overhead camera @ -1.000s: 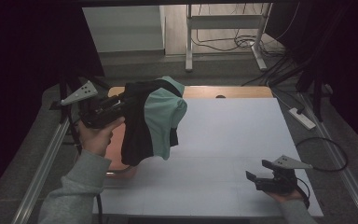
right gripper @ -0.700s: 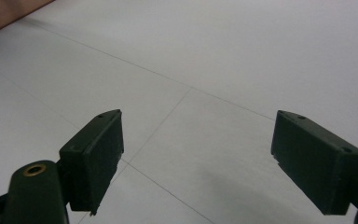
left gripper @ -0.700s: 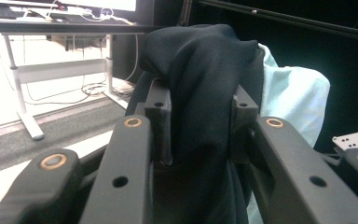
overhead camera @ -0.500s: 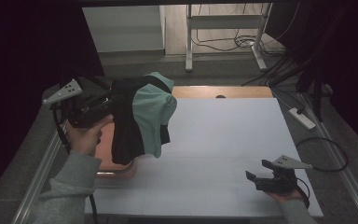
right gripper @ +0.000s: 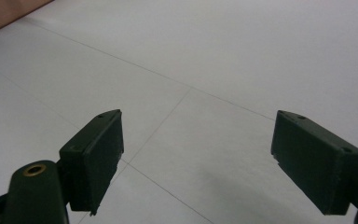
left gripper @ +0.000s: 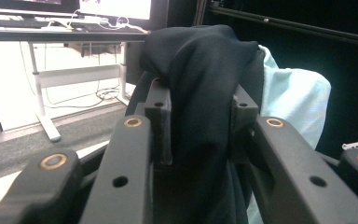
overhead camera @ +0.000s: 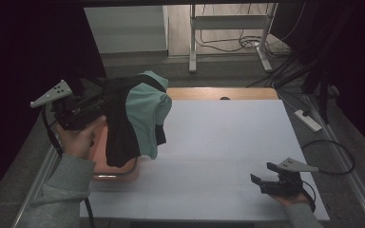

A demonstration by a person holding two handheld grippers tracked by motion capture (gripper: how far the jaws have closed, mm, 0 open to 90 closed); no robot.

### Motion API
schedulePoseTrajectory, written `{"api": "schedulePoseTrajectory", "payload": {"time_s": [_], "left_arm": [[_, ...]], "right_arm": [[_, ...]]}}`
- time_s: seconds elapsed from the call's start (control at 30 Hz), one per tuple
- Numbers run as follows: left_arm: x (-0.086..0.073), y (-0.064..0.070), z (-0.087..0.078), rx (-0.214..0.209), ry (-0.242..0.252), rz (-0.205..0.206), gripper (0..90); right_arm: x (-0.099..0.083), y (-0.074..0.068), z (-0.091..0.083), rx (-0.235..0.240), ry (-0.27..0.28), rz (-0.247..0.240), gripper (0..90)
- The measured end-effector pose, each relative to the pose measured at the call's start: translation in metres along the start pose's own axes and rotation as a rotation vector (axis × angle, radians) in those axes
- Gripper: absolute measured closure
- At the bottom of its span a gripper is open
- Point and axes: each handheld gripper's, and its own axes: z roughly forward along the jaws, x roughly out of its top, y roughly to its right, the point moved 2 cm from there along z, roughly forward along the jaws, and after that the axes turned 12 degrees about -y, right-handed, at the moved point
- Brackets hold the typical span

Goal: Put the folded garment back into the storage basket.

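High view looks down and forward, toward 12 o'clock. Both gripper views sit close behind their jaws; right shares the white flat tabletop (overhead camera: 228,142) (right gripper: 242,56).

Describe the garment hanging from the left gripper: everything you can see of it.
The garment is soft fabric in two colours, black and pale mint green. It hangs bunched and crumpled, lifted off the table, draping down over the near edge of an orange tray at the table's left side. The left gripper is shut on a fold of the black part, pinching it between its jaws. Its shape, sleeves and any openings cannot be made out in this bundle.
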Motion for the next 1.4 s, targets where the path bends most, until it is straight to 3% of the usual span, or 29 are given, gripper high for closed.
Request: {"api": "schedulePoseTrajectory", "payload": {"time_s": [1.4], "left_arm": [[-0.014,-0.027,-0.053,0.108,0.016,-0.043,68.6]], "right_arm": [[0.001,0.0,0.002,-0.001,-0.008,-0.002,17.1]]}}
